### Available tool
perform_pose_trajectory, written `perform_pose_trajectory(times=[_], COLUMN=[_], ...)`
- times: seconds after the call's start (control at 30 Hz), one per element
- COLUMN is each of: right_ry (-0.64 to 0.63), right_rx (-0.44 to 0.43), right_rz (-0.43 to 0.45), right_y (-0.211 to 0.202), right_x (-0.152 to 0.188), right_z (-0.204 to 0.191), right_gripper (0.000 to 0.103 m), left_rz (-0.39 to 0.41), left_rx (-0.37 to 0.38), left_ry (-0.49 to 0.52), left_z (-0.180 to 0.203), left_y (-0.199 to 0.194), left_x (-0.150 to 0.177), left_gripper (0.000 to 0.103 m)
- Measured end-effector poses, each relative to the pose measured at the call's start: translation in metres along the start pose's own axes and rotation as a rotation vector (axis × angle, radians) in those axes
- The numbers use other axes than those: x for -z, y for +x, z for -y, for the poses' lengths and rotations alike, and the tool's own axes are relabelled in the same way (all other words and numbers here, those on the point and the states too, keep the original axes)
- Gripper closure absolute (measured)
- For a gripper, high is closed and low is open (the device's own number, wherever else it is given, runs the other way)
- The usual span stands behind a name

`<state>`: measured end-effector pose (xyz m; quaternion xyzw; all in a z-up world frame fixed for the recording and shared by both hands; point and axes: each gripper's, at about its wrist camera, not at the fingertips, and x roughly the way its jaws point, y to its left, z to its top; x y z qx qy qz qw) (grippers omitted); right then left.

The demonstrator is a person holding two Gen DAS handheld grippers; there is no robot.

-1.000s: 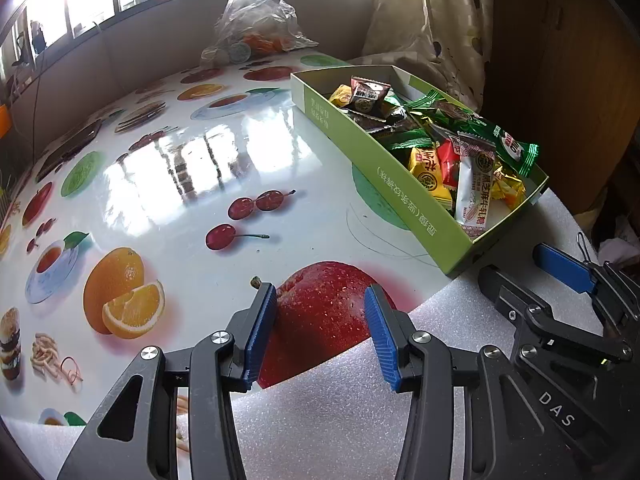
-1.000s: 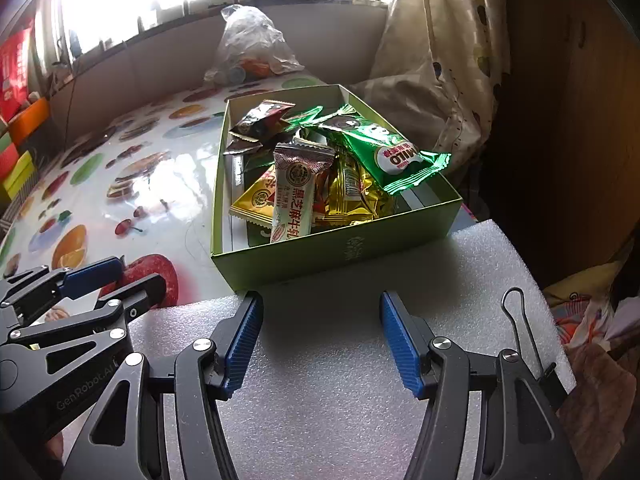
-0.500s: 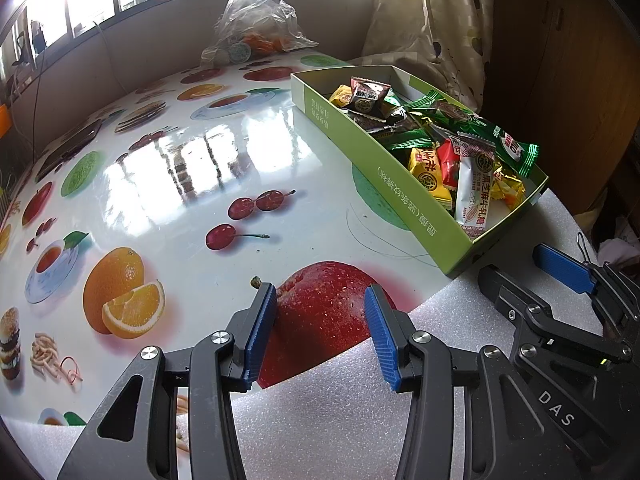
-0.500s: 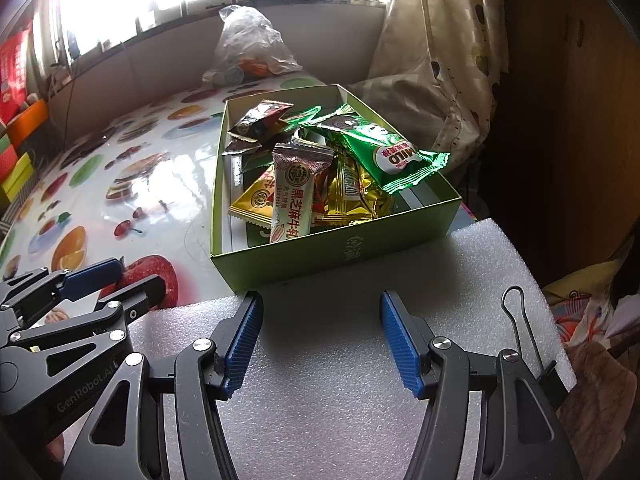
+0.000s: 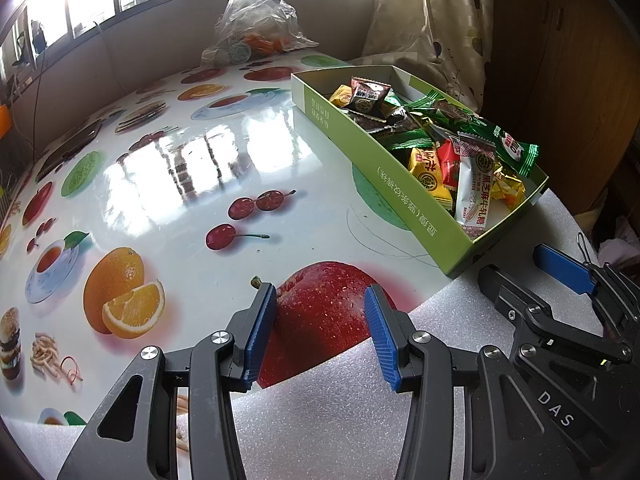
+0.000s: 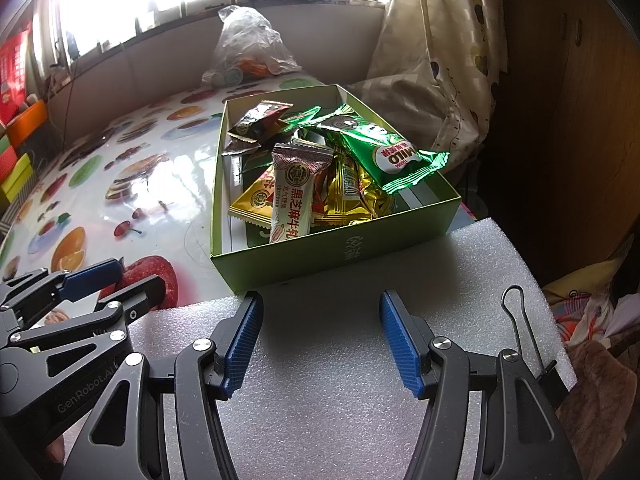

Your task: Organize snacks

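Note:
A green cardboard box stands on the fruit-print table, heaped with several wrapped snacks: a green Milo packet, a white sesame bar, yellow packets and dark ones. My left gripper hovers open over the printed red apple, nothing between its blue pads. My right gripper stands open above the white foam sheet, just short of the box's near wall, empty. Each gripper shows in the other's view at the edge.
A clear plastic bag with items lies at the table's far edge by the window. A curtain hangs behind the box, a wooden cabinet to the right. Coloured boxes sit at far left.

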<state>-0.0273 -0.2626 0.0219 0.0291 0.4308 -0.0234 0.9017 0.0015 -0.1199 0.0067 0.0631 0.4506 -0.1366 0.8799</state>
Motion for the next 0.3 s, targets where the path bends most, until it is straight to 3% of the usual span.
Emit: perform_pose_trajectory(times=[0.3], right_ry=[0.000], right_rx=[0.000], right_rz=[0.000], right_y=[0.0001], right_x=[0.0001], right_z=[0.0002], right_gripper=[0.042], left_rz=[0.000], left_rx=[0.000], left_ry=[-0.001], left_z=[-0.0001], left_y=[0.0000], left_x=[0.0001], left_gripper=[0.056])
